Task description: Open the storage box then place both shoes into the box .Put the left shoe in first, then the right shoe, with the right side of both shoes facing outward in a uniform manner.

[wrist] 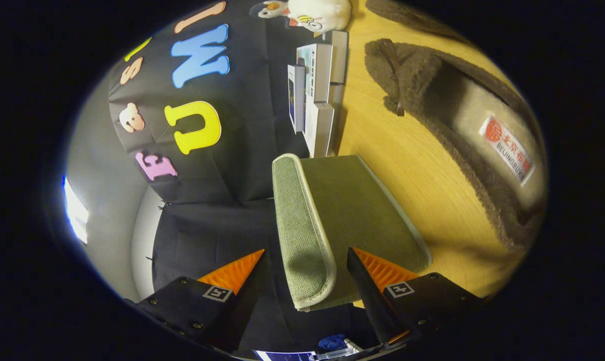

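Storage box (pixel 352 220): green fabric, pale piping along its edges. The view is rolled sideways, so the wooden table (pixel 408 165) stands at the 3 o'clock side and the box's lid edge (pixel 302 235), a thick padded band, runs from mid-scene toward 6 o'clock, passing between the two fingers. The lid looks seated on the box; whether it is lifted at all cannot be told.

Gripper (pixel 305 260): fingers spread wide, one on each side of the lid edge, with a visible gap to the finger at 7 o'clock. The finger at 5 o'clock lies over the box's broad face; contact there cannot be confirmed. Nothing is clamped.

Brown fleece shoe (pixel 453 130): on the table at 2 o'clock from the box, well apart from it, pale insole with a label showing. A second brown shoe (pixel 408 15) lies beyond it at 1 o'clock, partly cut off.

A row of upright books (pixel 317 95) stands beyond the box at 12 o'clock, with a white plush toy (pixel 317 14) farther on.
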Tool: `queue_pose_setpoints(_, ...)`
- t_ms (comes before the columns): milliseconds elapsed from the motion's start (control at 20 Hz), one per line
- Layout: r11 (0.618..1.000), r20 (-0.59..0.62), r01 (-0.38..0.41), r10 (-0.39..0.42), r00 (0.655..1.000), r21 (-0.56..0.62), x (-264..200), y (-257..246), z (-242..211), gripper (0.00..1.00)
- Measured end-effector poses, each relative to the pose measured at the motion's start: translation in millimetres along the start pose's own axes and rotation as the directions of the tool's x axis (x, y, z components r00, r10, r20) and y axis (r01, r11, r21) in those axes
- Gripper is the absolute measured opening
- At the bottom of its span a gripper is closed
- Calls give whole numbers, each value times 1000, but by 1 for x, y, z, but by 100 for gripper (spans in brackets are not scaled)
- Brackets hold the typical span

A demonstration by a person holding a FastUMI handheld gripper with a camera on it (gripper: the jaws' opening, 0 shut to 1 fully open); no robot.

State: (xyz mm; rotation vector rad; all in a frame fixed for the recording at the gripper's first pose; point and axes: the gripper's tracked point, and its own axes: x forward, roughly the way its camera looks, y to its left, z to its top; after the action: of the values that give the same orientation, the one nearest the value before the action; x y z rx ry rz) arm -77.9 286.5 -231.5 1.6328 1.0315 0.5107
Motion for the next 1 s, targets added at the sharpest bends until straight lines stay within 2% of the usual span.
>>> queue_pose_setpoints(200, 1000, -22, -3, 3, 1000, 18, 0, 2, -3, 95)
queue_pose_setpoints(250, 1000, -16, -3, 4, 1000, 25, -1, 2, -2, 80)
queue_pose_setpoints(300, 999, -23, -15, 15, 1000, 34, -1, 6, -3, 72)
queue_pose_setpoints(450, 999, -43, -23, 25, 999, 35, -2, 9, -7, 72)
queue_pose_setpoints(500, 1000, -47, -5, 6, 999, 26, 0, 5, -8, 72)
queue_pose_setpoints(600, 1000, -18, 8, -8, 1000, 29, -3, 2, 1, 34)
queue_pose_setpoints(750, 1000, -54, 1, -1, 999, -2, -6, 4, -10, 32)
queue_pose_setpoints(850, 999, -38, -28, 27, 999, -36, -9, 15, -2, 8)
queue_pose_setpoints(1000, 986, -100, -59, 44, 994, -155, -9, 36, -21, 7)
